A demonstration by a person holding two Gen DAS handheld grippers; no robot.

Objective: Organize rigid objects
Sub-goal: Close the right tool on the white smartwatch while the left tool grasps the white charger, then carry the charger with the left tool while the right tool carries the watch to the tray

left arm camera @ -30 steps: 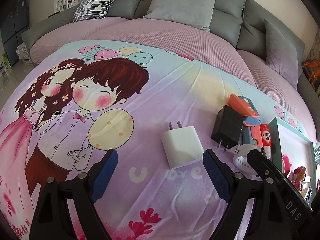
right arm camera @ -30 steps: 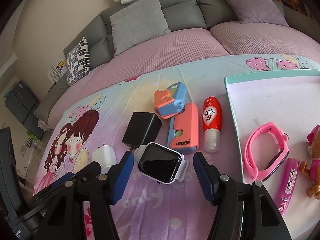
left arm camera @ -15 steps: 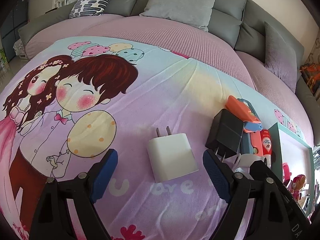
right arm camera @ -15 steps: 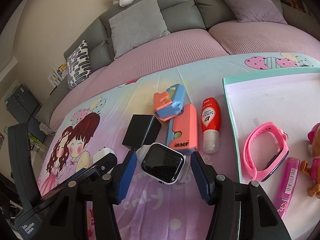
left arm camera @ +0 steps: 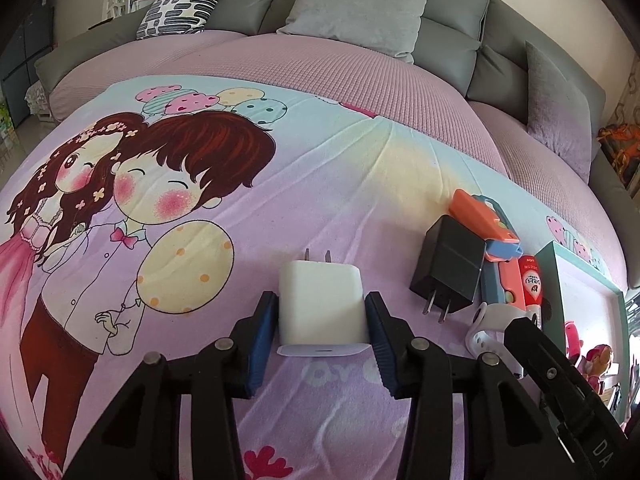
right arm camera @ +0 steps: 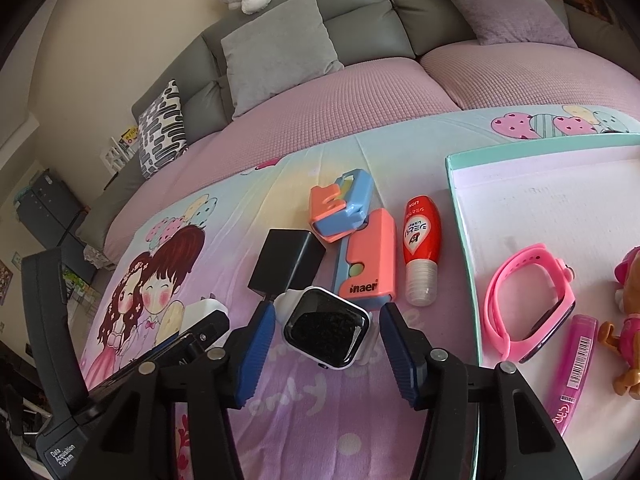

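Left gripper (left arm camera: 322, 320) clamps the white charger (left arm camera: 321, 306) on the sheet (left arm camera: 320, 184). Right gripper (right arm camera: 328, 332) straddles the smartwatch (right arm camera: 326, 332), jaws apart. Black charger (right arm camera: 286, 262), orange-blue cases (right arm camera: 340, 210) and red tube (right arm camera: 418, 246) crowd just beyond, beside the tray (right arm camera: 460, 208).

The white charger (left arm camera: 322, 306) lies on a lilac cartoon-print sheet (left arm camera: 320, 184). A black charger (left arm camera: 448, 268) sits to its right. Far off are grey cushions (left arm camera: 356, 4).
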